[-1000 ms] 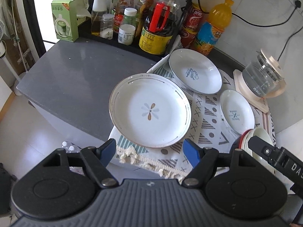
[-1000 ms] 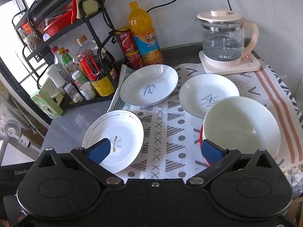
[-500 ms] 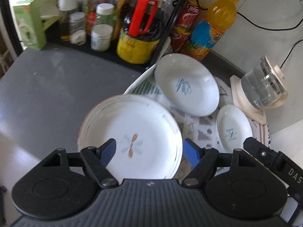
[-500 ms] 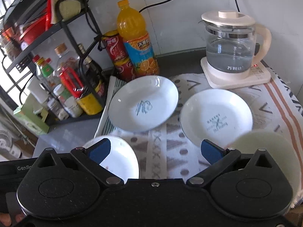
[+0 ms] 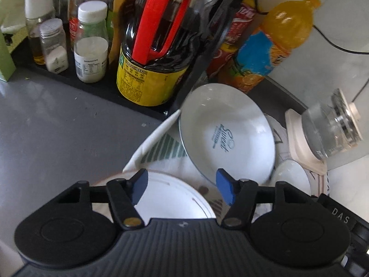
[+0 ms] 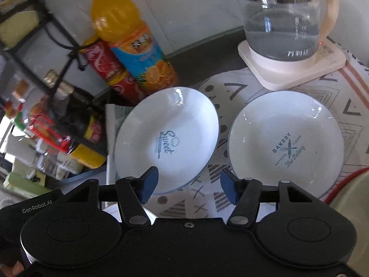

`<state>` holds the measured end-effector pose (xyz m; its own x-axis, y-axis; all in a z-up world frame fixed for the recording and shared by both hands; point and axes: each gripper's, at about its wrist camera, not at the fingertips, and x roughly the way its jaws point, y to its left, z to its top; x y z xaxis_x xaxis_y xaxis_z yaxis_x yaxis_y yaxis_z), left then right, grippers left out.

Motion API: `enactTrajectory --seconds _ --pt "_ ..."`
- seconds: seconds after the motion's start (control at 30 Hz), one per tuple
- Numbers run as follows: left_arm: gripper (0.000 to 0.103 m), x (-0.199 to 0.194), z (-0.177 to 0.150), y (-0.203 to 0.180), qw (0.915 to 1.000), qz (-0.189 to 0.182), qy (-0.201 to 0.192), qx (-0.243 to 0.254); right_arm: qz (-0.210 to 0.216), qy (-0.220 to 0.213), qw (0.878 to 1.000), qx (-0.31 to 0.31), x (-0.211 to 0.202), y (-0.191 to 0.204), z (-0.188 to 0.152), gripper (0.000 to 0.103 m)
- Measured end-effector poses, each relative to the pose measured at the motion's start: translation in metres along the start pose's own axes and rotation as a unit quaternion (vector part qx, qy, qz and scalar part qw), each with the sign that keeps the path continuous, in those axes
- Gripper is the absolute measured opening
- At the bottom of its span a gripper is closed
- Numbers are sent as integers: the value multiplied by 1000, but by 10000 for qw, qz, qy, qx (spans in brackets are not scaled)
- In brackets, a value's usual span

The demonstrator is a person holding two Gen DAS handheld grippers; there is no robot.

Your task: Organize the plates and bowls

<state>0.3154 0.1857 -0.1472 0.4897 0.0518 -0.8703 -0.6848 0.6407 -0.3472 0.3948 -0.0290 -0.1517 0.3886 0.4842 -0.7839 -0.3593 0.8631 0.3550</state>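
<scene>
Right wrist view: right gripper (image 6: 188, 185) jaws closing, nothing clamped, above white "Sweet" plate (image 6: 168, 136); left gripper (image 5: 182, 189) likewise, empty.

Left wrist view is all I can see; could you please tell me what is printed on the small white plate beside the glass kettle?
Observer: The small white round ceramic plate reads "BAKERY" in blue, over a crossed emblem.
Operator: Thank you; is anything else next to it?
Observer: Yes, a pale bowl, a red rim showing beneath it, at the right wrist view's lower right edge.
Operator: Is the kettle filled?
Observer: The clear glass kettle holds water.
</scene>
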Motion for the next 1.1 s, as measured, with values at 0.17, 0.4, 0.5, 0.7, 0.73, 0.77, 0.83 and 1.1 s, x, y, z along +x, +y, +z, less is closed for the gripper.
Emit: enactTrajectory --seconds 0.17,0.4,0.5,0.7,0.73,0.77,0.83,1.1 --pt "51 33 13 5 9996 -52 240 -138 -69 83 9994 314 25 -9 4 53" --pt "42 70 29 2 9991 -131 306 -275 -72 234 9951 954 50 -28 13 49" --pt "38 87 32 1 9986 -94 402 -317 -229 143 9956 895 57 -28 16 49" --pt "33 104 30 7 9976 -28 484 -484 -537 29 9949 856 64 -30 22 33" --pt "32 104 30 7 9977 -45 484 -478 -549 -36 9950 835 62 -28 23 32" --pt "32 105 30 6 9979 -39 471 -451 -579 -139 9951 793 59 -25 25 31" --pt "31 105 30 4 9982 -21 443 -398 -531 -346 9957 671 51 -18 27 31" --pt "22 109 32 1 9975 -76 415 -572 -377 49 9967 723 67 -11 23 35"
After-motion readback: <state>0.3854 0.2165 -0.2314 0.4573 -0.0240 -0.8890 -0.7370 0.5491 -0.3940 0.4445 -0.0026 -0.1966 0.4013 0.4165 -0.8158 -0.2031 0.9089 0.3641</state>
